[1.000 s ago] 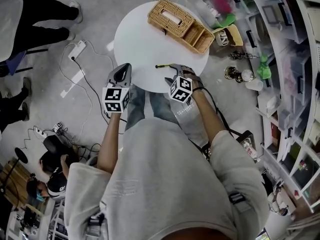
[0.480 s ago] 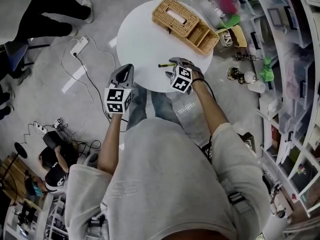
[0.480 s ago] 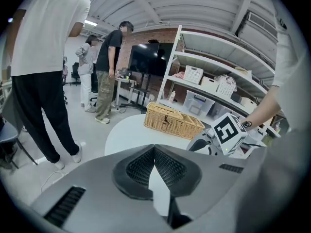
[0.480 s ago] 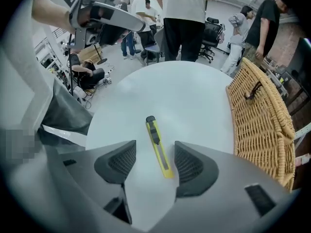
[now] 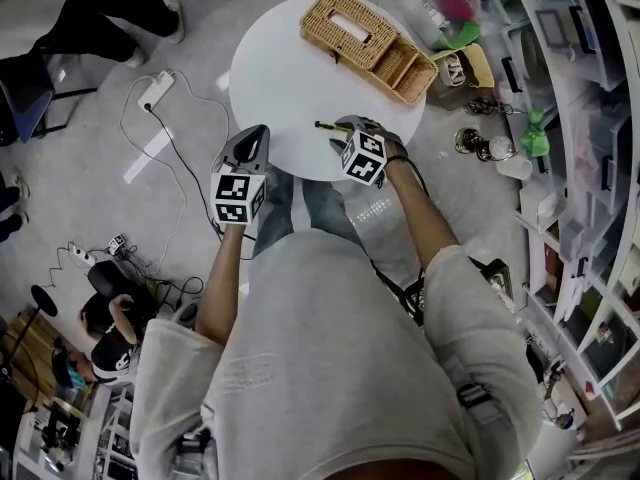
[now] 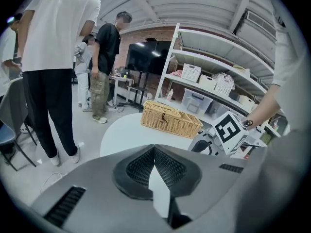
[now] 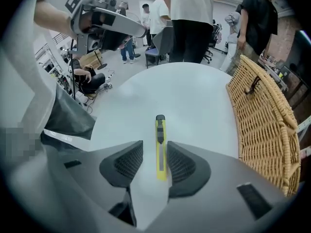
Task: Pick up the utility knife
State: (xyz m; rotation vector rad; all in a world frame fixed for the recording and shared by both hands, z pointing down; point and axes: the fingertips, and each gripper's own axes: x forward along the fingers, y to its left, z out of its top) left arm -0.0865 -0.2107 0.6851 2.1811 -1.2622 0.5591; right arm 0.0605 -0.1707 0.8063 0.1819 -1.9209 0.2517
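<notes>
The utility knife (image 7: 160,147), yellow with a black slider, lies flat on the round white table (image 7: 184,91). In the head view, the knife (image 5: 330,126) is near the table's front edge. My right gripper (image 7: 154,155) points steeply down over it with its jaws closing. The knife's near end lies between the pads, close to the right pad, with a gap at the left one. My left gripper (image 5: 252,136) hovers off the table's front-left edge. In the left gripper view, my left gripper (image 6: 154,149) has its tips together and holds nothing.
A wicker basket (image 5: 365,43) stands at the table's far right, close to the right of the knife in the right gripper view (image 7: 262,125). People stand beyond the table. Cables and a power strip (image 5: 152,96) lie on the floor at left; shelves with bins line the right.
My right gripper has edged slightly further over the knife's near end. The left gripper has kept its place.
</notes>
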